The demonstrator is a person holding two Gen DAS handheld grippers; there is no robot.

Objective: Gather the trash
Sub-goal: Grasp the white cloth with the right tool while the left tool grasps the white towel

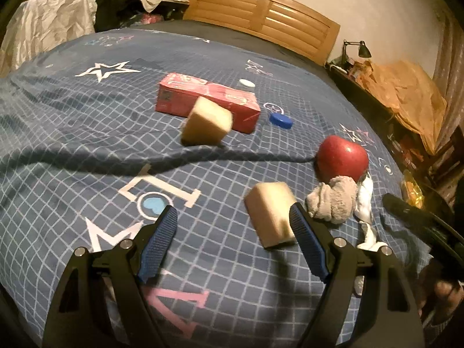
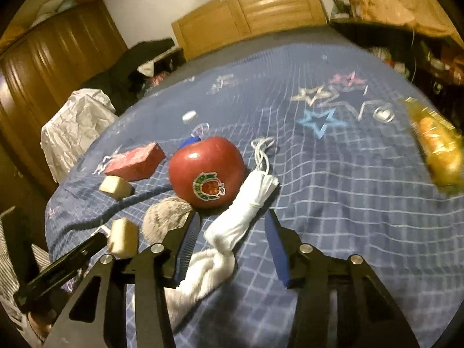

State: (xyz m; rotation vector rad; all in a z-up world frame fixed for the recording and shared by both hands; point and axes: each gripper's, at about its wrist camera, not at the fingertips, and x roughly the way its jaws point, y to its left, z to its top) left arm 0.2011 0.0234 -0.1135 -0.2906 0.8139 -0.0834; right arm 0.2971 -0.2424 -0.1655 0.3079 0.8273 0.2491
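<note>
On the blue checked bedspread [image 1: 72, 133] lie a pink carton [image 1: 208, 101], two cream sponge blocks [image 1: 207, 124] [image 1: 271, 213], a blue cap [image 1: 280, 121], a white cap [image 1: 247, 83], a red apple [image 1: 342, 158], a grey sock ball [image 1: 333, 200] and a white twisted cloth [image 2: 246, 214]. My left gripper [image 1: 233, 221] is open; the near sponge lies against its right finger. My right gripper [image 2: 233, 226] is open around the white cloth, just short of the apple [image 2: 207, 171]. The left gripper [image 2: 66, 269] shows at the lower left of the right wrist view.
A wooden headboard [image 1: 261, 14] stands at the far end. A white crumpled bag [image 1: 49, 26] sits at the left of the bed. A cluttered side table with brown paper [image 1: 406, 92] runs along the right. A yellow wrapped packet [image 2: 438, 150] lies at the bed's right edge.
</note>
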